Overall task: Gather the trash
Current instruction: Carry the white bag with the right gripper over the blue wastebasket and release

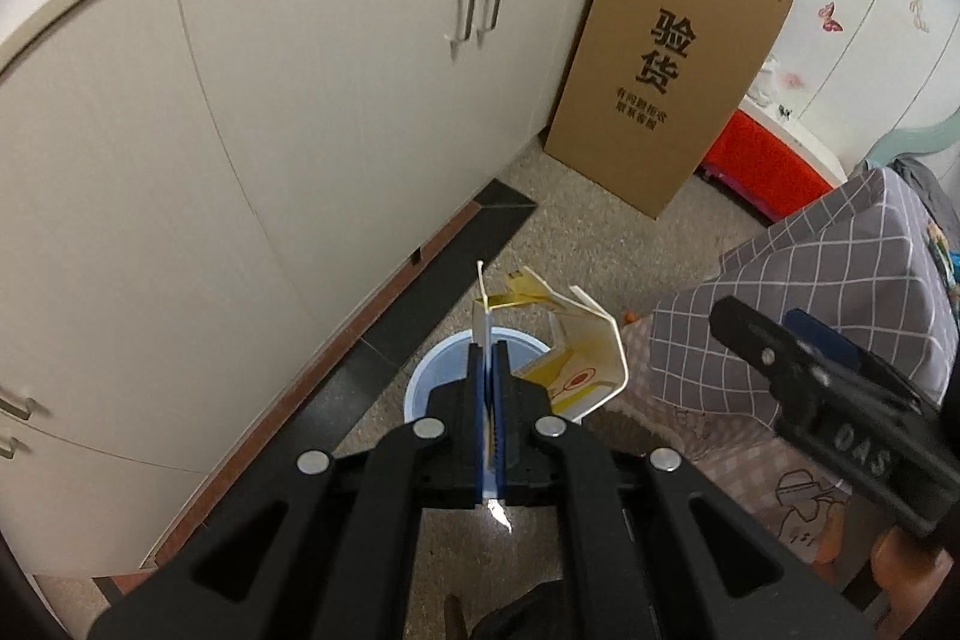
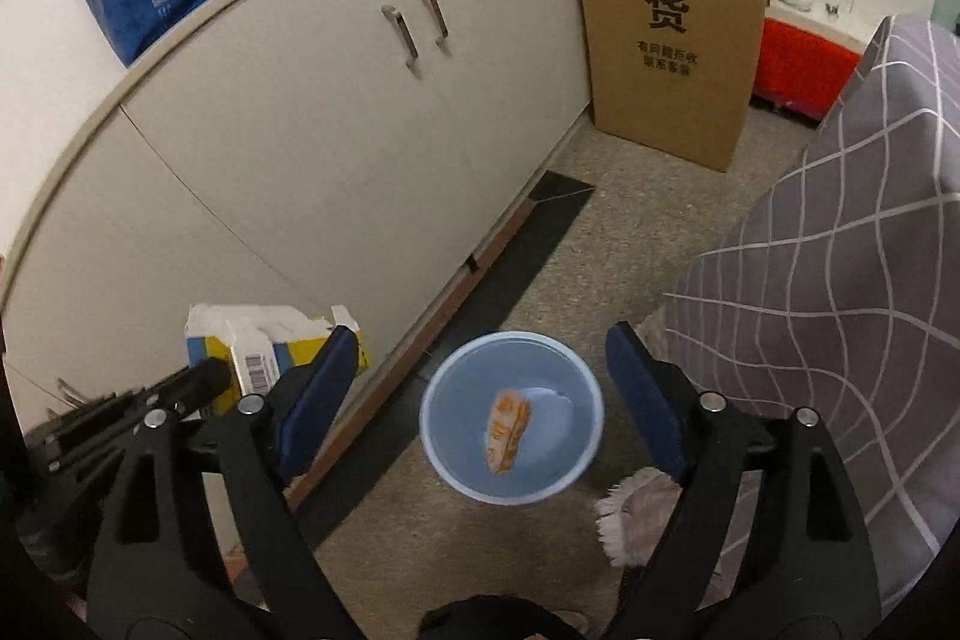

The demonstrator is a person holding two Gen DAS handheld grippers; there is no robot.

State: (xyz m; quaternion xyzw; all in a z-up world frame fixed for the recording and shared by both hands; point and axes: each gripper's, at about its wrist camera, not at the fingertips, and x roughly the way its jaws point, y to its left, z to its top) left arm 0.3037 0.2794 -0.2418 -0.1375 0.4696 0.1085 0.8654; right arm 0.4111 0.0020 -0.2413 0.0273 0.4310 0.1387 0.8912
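My left gripper [image 1: 489, 349] is shut on the thin edge of a torn yellow-and-white carton [image 1: 588, 358]. The carton hangs over a light blue bin [image 1: 432, 370] on the floor. In the right wrist view the same carton [image 2: 264, 340] shows at the left, beside the left gripper [image 2: 210, 376]. My right gripper [image 2: 480, 334] stands wide open above the bin [image 2: 432, 436], with nothing between its blue pads [image 2: 315, 388]. An orange wrapper [image 2: 507, 430], slightly blurred, shows inside the bin's opening; I cannot tell whether it rests on the bottom. The right gripper [image 1: 765, 319] also shows at the right of the left wrist view.
Beige cabinet doors [image 2: 360, 130] run along the left, above a dark floor strip [image 2: 480, 292]. A tall cardboard box [image 2: 666, 10] leans at the back, with a red box [image 2: 798, 64] beside it. A grey checked cloth [image 2: 840, 280] hangs at the right. A fluffy slipper [image 2: 636, 514] lies near the bin.
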